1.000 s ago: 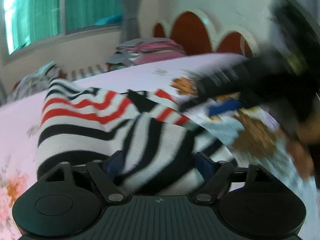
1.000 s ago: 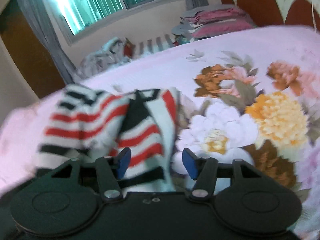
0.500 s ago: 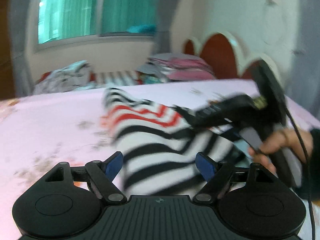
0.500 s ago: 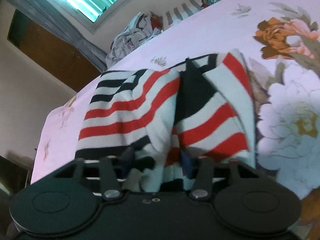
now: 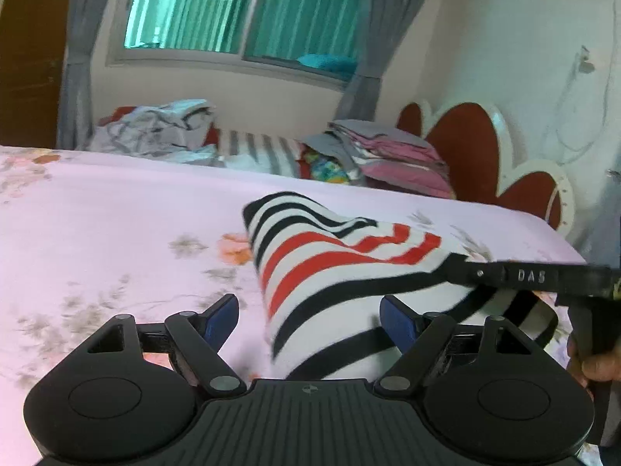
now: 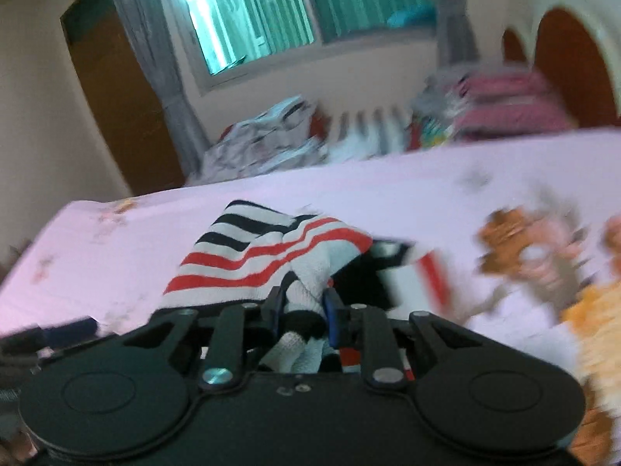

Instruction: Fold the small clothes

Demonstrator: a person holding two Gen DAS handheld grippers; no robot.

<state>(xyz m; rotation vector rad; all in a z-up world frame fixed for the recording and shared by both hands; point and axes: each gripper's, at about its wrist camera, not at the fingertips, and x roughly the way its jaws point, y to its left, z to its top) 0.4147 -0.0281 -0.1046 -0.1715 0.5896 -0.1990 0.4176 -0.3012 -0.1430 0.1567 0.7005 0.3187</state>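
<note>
A small knitted garment with black, red and white stripes (image 5: pixel 349 272) lies bunched on the pink floral bedsheet (image 5: pixel 116 213), toward the right half of the bed as the left wrist view shows it. Behind it, along the far edge of the bed, sit a crumpled grey-and-white printed cloth (image 5: pixel 155 132), a grey-and-white striped cloth (image 5: pixel 260 151) and a stack of folded pink and grey fabrics (image 5: pixel 396 151). A red padded headboard with white scalloped trim (image 5: pixel 465 147) closes the right side; a window with green-tinted glass (image 5: pixel 240 7) and grey curtains (image 5: pixel 77 50) fills the back wall, with a brown wooden door (image 6: pixel 116 89) to its left. Large orange and brown flowers are printed on the sheet to the right of the garment in the right wrist view, which is blurred there.

The right gripper (image 6: pixel 300 308) has just been closing and its blue pads pinch a white and black fold of the garment's near edge. A hand (image 5: pixel 597 365) holds its black body at the right edge of the left view. The left gripper (image 5: pixel 310 316) stands wide apart with nothing pressed: the garment's left edge lies between its blue fingertips (image 5: pixel 221 312), nearer the right one
</note>
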